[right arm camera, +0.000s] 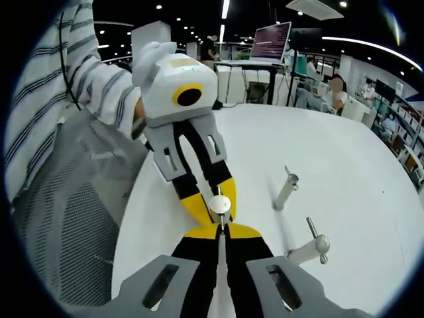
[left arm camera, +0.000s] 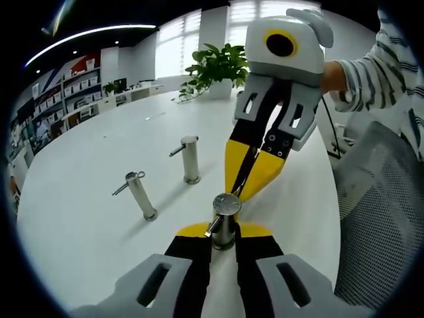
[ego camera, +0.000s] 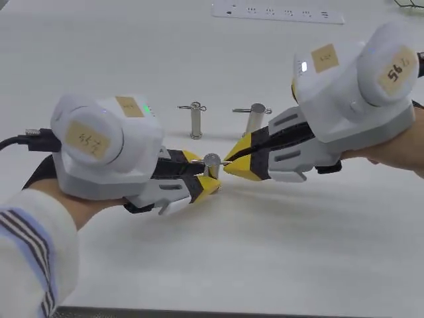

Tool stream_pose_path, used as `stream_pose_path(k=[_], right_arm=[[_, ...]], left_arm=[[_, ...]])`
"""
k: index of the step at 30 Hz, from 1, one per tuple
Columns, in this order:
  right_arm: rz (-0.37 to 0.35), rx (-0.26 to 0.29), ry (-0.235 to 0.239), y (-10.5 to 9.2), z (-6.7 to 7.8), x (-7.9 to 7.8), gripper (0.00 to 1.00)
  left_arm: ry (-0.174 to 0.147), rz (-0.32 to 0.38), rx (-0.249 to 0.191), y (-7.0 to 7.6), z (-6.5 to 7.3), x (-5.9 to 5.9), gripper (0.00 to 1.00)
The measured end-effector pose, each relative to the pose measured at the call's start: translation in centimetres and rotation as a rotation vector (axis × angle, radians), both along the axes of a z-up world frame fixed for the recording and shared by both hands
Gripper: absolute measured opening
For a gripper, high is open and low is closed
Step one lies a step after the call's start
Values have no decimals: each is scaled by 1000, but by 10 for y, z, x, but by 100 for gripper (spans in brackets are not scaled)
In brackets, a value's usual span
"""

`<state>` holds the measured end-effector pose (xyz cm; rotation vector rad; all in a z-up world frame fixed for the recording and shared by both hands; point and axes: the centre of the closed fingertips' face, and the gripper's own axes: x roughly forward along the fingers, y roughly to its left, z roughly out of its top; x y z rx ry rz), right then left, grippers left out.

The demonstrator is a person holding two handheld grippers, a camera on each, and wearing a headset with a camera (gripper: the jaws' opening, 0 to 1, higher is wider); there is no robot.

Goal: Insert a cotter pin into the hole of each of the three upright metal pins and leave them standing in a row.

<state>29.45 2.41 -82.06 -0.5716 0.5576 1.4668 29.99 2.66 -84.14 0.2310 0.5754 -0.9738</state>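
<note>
An upright metal pin (ego camera: 212,161) stands between the jaws of my left gripper (ego camera: 211,177), which is shut on it. My right gripper (ego camera: 228,165) comes in from the right, shut on a thin cotter pin (right arm camera: 222,233) whose tip is in the pin's hole. In the left gripper view the held pin (left arm camera: 225,218) shows the cotter pin's end (left arm camera: 212,228) poking out at its side, with the right gripper (left arm camera: 255,169) just behind. Two more upright pins (ego camera: 196,120) (ego camera: 255,118) stand behind, each with a cotter pin through its top.
The white table (ego camera: 265,252) stretches wide around the work. A white power strip (ego camera: 278,12) lies at its far edge. A grey mesh chair (right arm camera: 73,199) and a striped sleeve (right arm camera: 59,86) sit beside the table. A potted plant (left arm camera: 218,69) stands at the table's end.
</note>
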Motion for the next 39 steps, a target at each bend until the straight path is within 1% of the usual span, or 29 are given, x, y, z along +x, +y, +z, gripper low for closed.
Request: stream_pose_path(k=[2, 5, 8, 13, 18, 20, 22, 23, 25, 26, 28, 29, 31, 33, 35, 36, 38, 39], right_arm=[[0, 1, -7, 0, 0, 1, 4], [1, 0, -13, 1, 0, 2, 4], [3, 0, -14, 2, 0, 1, 4], [-2, -4, -12, 5, 2, -2, 4], [4, -14, -12, 5, 1, -3, 4], [6, -16, -12, 5, 2, -4, 4], [-4, -11, -1, 5, 2, -4, 5], [-7, -9, 1, 5, 2, -4, 6], [-2, -1, -10, 5, 3, -3, 15], [1, 0, -12, 5, 4, -4, 17], [17, 14, -33, 7, 5, -5, 20], [16, 13, -28, 8, 5, -5, 22], [11, 20, -23, 9, 5, -5, 25], [2, 28, -15, 11, 4, -4, 26], [-9, 37, -1, 13, 3, -4, 26], [-13, 40, 3, 14, 2, -4, 26], [-23, 45, 13, 15, 1, -3, 26], [-28, 48, 15, 16, 1, -3, 26]], left_arm=[[1, 0, -2, 0, 0, 0, 12], [14, 7, -10, 0, 0, 0, 12], [39, 26, -27, 1, 0, 1, 13], [40, 36, -23, 3, 0, 0, 14], [54, 44, -27, 5, -1, 0, 15], [65, 46, -25, 7, -2, 0, 17], [97, 57, -19, 10, -5, -2, 22], [104, 67, -23, 12, -5, -2, 26], [105, 71, -21, 16, -4, -3, 30], [107, 72, -17, 19, -4, -4, 31], [120, 69, -11, 23, -5, -7, 34], [122, 70, -7, 25, -5, -9, 36], [110, 82, 21, 33, -7, -10, 38], [122, 97, 23, 38, -8, -12, 46], [108, 110, 25, 43, -7, -13, 59], [90, 114, 24, 46, -5, -12, 63], [75, 127, 23, 51, -3, -11, 70], [75, 138, 19, 54, -2, -11, 72]])
